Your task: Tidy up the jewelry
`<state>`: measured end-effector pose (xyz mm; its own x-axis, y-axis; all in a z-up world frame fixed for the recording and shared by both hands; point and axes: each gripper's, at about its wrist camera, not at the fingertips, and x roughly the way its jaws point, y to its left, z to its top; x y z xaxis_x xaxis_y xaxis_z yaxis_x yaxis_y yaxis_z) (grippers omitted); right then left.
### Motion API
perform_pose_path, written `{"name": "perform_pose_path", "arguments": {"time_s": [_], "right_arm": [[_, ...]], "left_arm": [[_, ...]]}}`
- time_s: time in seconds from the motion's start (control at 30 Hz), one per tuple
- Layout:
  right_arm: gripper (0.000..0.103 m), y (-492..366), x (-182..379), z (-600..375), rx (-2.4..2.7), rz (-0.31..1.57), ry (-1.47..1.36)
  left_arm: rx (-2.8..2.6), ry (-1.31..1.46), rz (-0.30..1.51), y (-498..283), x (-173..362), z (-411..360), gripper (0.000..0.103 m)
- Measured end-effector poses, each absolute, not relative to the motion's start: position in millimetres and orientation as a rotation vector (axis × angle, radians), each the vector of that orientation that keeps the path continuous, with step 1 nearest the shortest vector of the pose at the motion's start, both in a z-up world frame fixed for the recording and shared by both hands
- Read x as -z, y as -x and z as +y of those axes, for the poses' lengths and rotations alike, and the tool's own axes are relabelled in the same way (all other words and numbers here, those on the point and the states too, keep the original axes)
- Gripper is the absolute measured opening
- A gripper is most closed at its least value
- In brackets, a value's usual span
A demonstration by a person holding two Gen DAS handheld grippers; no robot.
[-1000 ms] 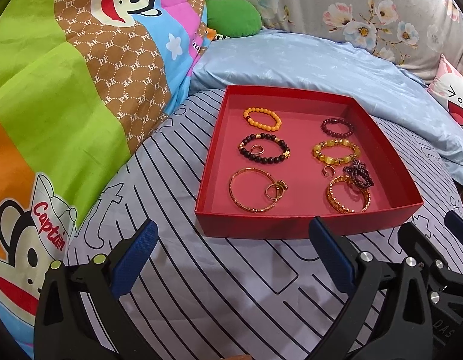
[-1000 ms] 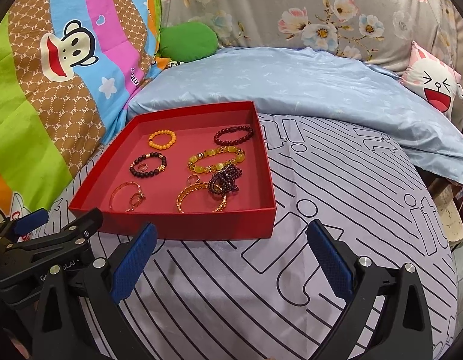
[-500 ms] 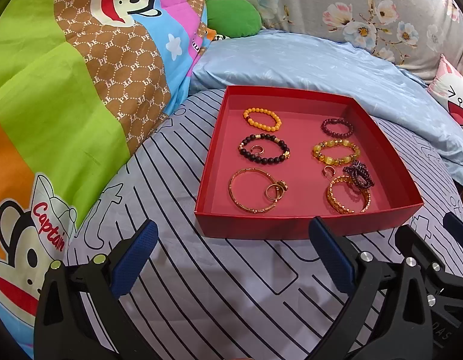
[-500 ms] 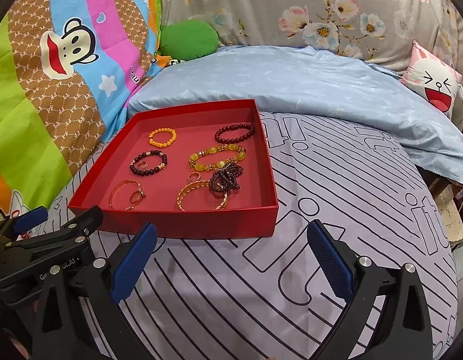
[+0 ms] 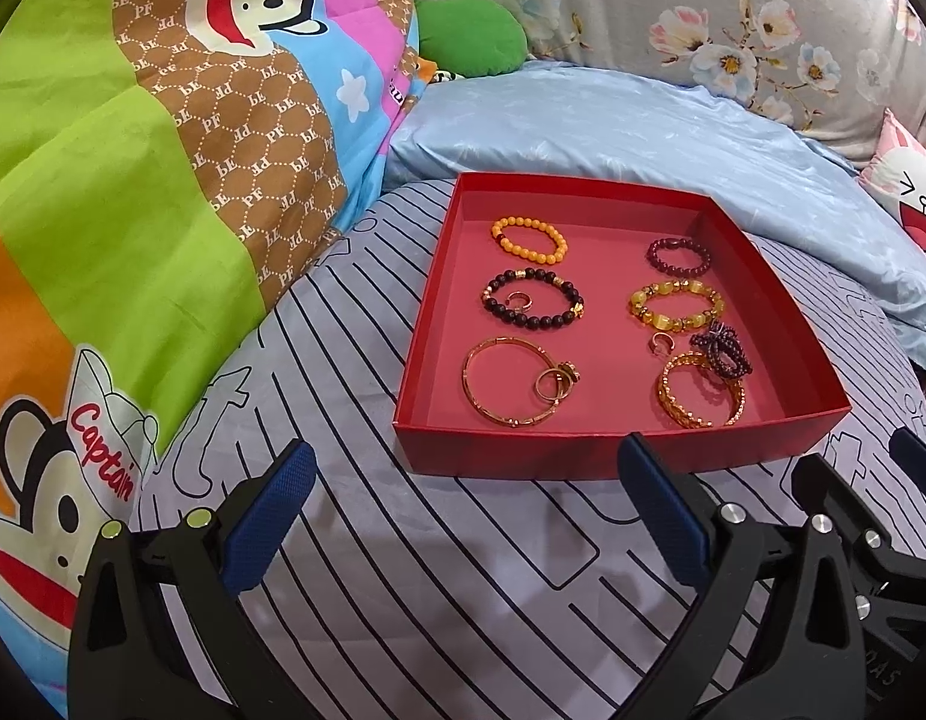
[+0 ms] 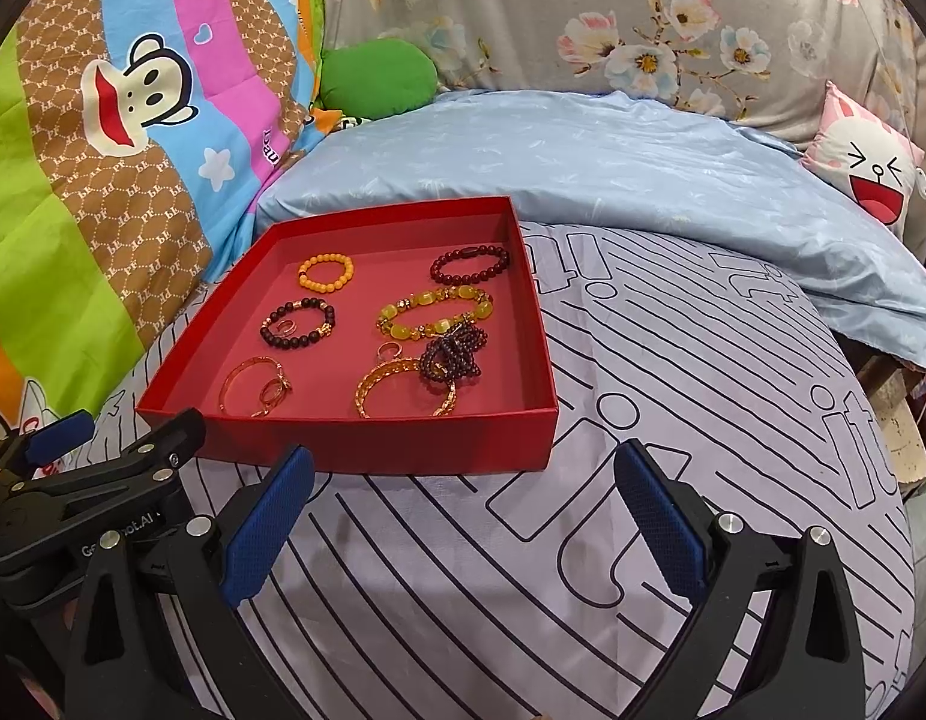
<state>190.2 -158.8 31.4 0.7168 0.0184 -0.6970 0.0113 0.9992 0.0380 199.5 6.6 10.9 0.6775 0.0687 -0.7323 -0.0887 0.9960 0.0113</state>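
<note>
Left wrist view: my left gripper (image 5: 466, 507) has its jaws spread wide w/ nothing between them, hovering over the striped bedsheet (image 5: 402, 600) just short of the red tray (image 5: 583, 450). Tray sits on the bed; inside, left col back to front: orange bead bracelet (image 5: 529, 239), dark bead bracelet (image 5: 532, 303) w/ a small ring (image 5: 517, 301) inside its loop, gold bangle (image 5: 511, 387) w/ two rings (image 5: 557, 383) overlapping its right edge. Right col: maroon bead bracelet (image 5: 679, 256), yellow bead bracelet (image 5: 676, 305), open ring (image 5: 662, 342), then a gold cuff (image 5: 700, 399) w/ a purple bead strand (image 5: 722, 351) heaped on its far side. Right wrist view: my right gripper (image 6: 463, 507) is also wide apart & empty, near the tray's (image 6: 372, 447) front right corner. Left gripper's body (image 6: 90, 480) shows at lower left, just beside the tray's front left corner. Behind the tray lies a pale blue quilt (image 6: 583, 156), w/ a cartoon-monkey blanket (image 6: 102, 120) to the left.
</note>
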Motion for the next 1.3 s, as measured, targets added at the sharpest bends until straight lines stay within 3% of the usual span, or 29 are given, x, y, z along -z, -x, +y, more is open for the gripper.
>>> {"name": "perform_pose_path", "arguments": {"time_s": [1.3], "right_arm": [[0.097, -189.3, -29.9, -160.7, -0.001, 0.769, -0.040]], "left_arm": [[-0.097, 0.012, 0.824, -200.8, -12.2, 3.0, 0.096]]}}
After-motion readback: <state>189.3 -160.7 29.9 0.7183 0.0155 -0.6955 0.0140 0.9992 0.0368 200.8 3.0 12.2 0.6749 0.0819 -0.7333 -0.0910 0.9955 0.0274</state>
